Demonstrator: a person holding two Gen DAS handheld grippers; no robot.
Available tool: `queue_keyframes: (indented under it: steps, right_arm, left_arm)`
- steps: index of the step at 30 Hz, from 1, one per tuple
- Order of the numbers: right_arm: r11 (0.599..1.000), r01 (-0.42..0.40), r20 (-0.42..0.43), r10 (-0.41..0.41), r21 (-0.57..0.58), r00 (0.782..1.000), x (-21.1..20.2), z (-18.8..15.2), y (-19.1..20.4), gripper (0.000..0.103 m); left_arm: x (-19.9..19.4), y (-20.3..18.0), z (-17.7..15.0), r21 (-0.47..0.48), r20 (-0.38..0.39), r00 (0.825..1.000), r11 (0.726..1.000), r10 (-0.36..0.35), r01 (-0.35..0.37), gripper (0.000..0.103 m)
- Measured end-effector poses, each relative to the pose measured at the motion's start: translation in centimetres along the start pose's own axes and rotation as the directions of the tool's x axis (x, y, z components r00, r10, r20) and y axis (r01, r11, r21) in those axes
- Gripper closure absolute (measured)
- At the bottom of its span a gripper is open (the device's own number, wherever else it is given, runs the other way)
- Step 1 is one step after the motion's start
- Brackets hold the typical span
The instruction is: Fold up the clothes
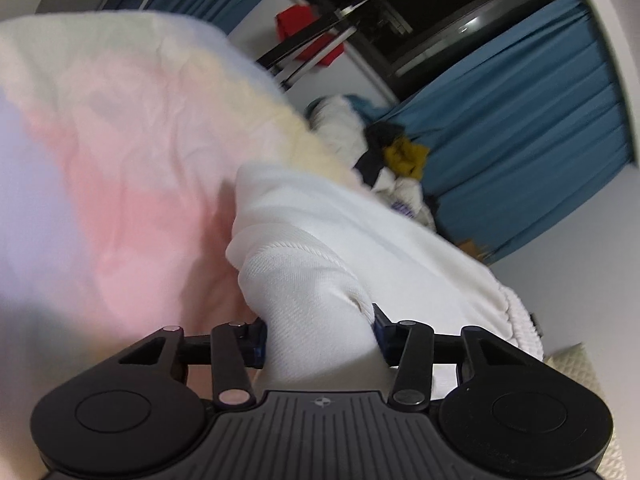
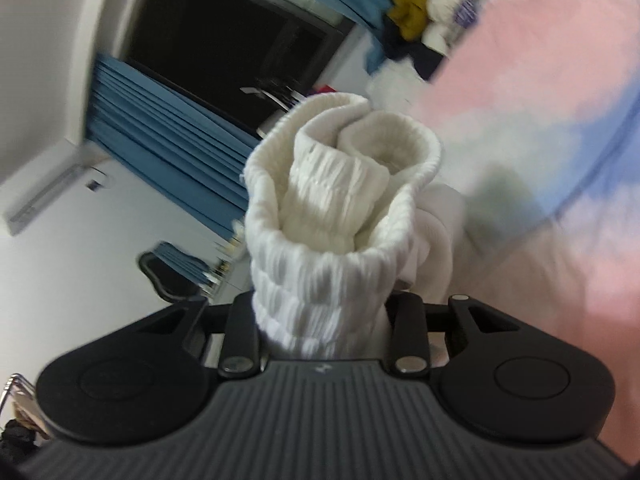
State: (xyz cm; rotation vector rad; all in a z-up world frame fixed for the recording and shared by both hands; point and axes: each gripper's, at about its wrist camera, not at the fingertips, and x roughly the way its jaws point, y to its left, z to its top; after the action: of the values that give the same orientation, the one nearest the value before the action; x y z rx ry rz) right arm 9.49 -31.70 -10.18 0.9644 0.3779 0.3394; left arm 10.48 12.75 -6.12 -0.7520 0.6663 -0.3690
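Garment (image 1: 320, 264) in white fabric fills both wrist views, gripped at either end above a bed covered by a pastel sheet (image 1: 120, 184) banded in pink, pale blue and cream. In the left wrist view, the sheet spreads across the left half of the picture, creased and blurred. To its right, the left gripper (image 1: 319, 334) has its jaws clamped on a bunched fold of the white cloth, blue pads pressing on both sides of it; the weave there is fine and diagonal, with a twisted seam ridge just above the grip. The cloth runs away toward the upper right, ending in a gathered, ribbed hem (image 1: 520, 320) near the right edge. Beyond it lies a pile of clothes (image 1: 392, 160), white, black and mustard yellow, in front of blue curtains (image 1: 540, 140) and a dark window.

In the right wrist view, blue curtains (image 2: 168, 140) and a white wall occupy the left side. At centre, the right gripper (image 2: 322, 330) has its jaws closed on the ribbed, elasticated band (image 2: 340, 200) of the garment, which stands up from the grip as a thick roll, its cream inner layers folded into one another. Smoother white cloth hangs just right of the band. The pink and blue sheet (image 2: 540, 100) fills the right side, with the pile of clothes (image 2: 424, 20) at the top.
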Motion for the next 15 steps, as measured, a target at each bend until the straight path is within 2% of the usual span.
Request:
queue_keyframes:
  steps: [5, 10, 15]
  right_arm:
    - [0.997, -0.052, 0.104, 0.057, -0.05, 0.993, -2.9, 3.9, 1.6, 0.068]
    - [0.994, -0.076, 0.236, 0.093, -0.077, 0.967, -5.3, 9.0, 0.7, 0.068]
    - [0.998, -0.03, 0.341, 0.047, -0.055, 0.939, -7.3, 13.0, -2.8, 0.068]
  left_arm:
    - [2.4, -5.2, 1.5, 0.019, 0.007, 0.997, 0.997, -0.077, 0.076, 0.056]
    - [9.0, -11.6, 1.9, 0.063, -0.02, 0.987, 0.985, -0.16, 0.161, 0.055]
    - [16.9, -17.2, 1.0, 0.123, -0.064, 0.979, 0.972, -0.192, 0.199, 0.055]
